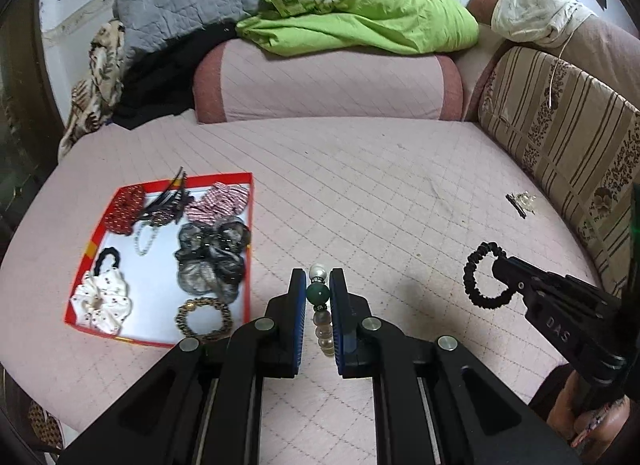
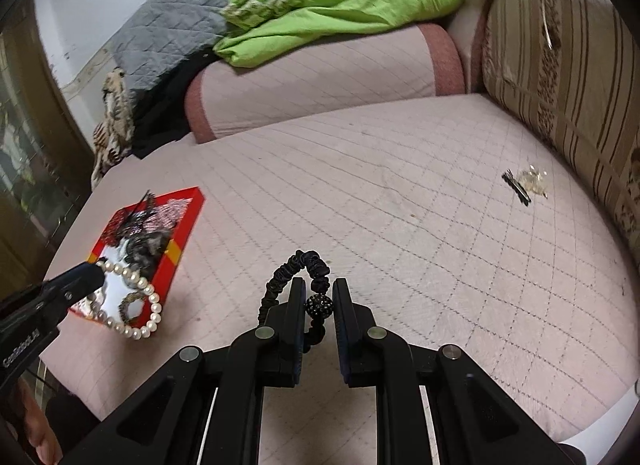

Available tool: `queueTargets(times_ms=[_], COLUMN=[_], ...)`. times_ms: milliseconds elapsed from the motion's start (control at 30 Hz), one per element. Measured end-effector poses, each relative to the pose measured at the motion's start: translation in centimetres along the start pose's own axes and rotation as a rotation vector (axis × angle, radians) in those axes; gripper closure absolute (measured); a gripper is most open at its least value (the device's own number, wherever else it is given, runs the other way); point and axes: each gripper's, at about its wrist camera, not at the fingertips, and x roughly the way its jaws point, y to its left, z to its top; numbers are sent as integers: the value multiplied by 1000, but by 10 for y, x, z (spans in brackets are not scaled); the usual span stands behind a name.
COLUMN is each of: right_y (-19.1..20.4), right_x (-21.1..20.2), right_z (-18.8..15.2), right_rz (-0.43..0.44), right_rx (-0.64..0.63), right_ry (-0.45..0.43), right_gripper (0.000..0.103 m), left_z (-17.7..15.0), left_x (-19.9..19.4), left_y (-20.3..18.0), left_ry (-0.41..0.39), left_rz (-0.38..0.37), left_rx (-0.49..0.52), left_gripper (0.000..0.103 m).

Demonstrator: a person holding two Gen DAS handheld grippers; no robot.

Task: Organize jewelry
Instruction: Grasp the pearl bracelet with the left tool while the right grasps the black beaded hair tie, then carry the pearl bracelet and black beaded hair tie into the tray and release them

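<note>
- Mid-carry, by the look of it: left gripper (image 1: 318,297) clamped nearly shut on a beaded bracelet (image 1: 319,295), green bead between the pads, pearl-white beads looping out to the side in the right wrist view.
- Right gripper (image 2: 319,307) likewise pinched nearly closed on a black elastic hair tie (image 2: 298,271), its sparkly black bead caught between the pads, the loop dangling clear of the bed.
- Both loads held above the pink quilted mattress (image 1: 360,185), short of the red tray (image 1: 236,177).
- Next, probably: swing each over the tray's red wall, lower into a bare white patch, then let the jaws part.
- Tray already crowded: scrunchies in red, striped pink, grey and white, a black hair clip, a leopard-print band; free floor left mainly in the middle.
- Still loose on the mattress near the striped cushion (image 1: 560,125): a small black clip with something clear beside it (image 1: 520,203), too small to name.
- Nothing in the direct path; only the tray rim to clear, and the dangling loops might snag it.
</note>
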Motion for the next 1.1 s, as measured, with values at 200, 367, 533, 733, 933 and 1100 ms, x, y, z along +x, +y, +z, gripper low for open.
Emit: queueTargets(times_ms=[200,367,533,733,933,1100], right_y=[24,42,55,71,86,99], right_x=[-14,-20,-26,-30,-30,-29], right_z=[-4,-7,-10,-12,-13,-16], right_rz=[14,24,32,34,38,44], right_rx=[-60,-100,-133,-165,-200,-229], right_ry=[-13,-14,-17,-19,-12,-3], right_gripper=[88,88,88,88,88,88], left_z=[-3,-5,-6,-9,-13,-15], left_x=[-17,-27,-33,-36,-37,-36], left_y=[11,22,32,46,61,74], left_ry=[-35,-54,-70,-80,-80,-76], left_rz=[35,51,82,97,98,101], left_rx=[-12,-34,-46,-69,-100,-128], left_gripper=[92,92,92,92,92,92])
